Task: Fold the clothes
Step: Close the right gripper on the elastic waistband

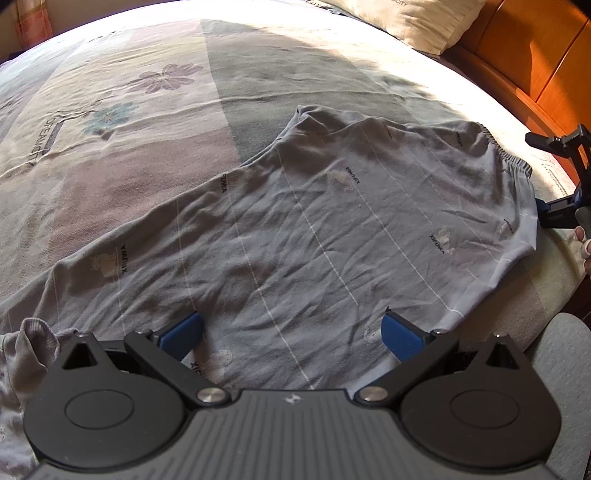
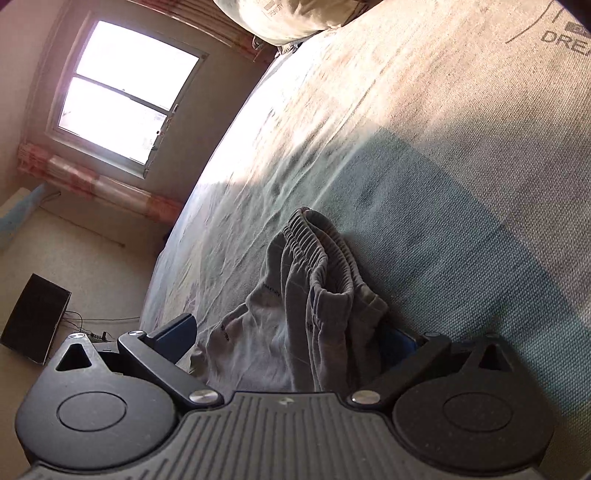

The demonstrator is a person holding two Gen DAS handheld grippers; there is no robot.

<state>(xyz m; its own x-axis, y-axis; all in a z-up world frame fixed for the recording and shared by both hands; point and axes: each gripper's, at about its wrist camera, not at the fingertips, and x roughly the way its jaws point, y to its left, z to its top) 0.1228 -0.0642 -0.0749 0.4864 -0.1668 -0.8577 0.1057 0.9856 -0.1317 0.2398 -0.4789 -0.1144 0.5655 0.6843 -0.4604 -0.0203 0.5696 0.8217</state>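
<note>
Grey trousers (image 1: pixel 332 221) with thin white lines and small printed logos lie spread flat on the bed, elastic waistband (image 1: pixel 509 162) to the right and a leg running to the lower left. My left gripper (image 1: pixel 291 325) stands open just over the near edge of the trousers, nothing between its fingers. My right gripper (image 1: pixel 557 210) sits at the waistband's near corner. In the right wrist view the waistband (image 2: pixel 314 251) is bunched up, and the right gripper (image 2: pixel 291 332) is open with that fabric lying between its wide-apart fingers.
The patterned bedsheet (image 1: pixel 147 110) stretches far and left. A pillow (image 1: pixel 406 18) and a wooden headboard (image 1: pixel 535 55) are at the far right. A ribbed cuff (image 1: pixel 33 332) lies at lower left. Past the bed's edge are a window (image 2: pixel 125 88) and a black box (image 2: pixel 33 317).
</note>
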